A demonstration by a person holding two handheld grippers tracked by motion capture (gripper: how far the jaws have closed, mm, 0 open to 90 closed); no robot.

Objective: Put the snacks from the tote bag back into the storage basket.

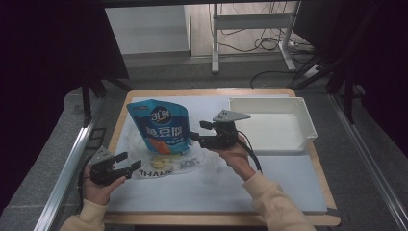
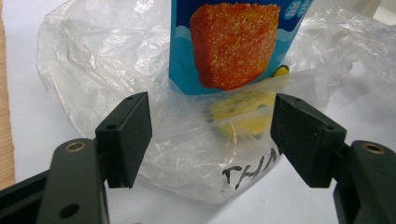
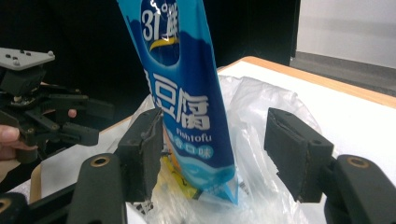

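A blue tofu snack pouch stands upright with its bottom inside a crumpled clear plastic bag on the white mat. A yellow item lies in the bag under the pouch. My right gripper is open around the pouch's lower part; one pad touches its edge, the other stands clear. At the bag's near left edge my left gripper is open, with bag film between its jaws.
A white tray stands at the back right of the wooden table. The white mat covers most of the tabletop. Dark curtains hang at both sides; a desk frame and cables lie on the floor beyond.
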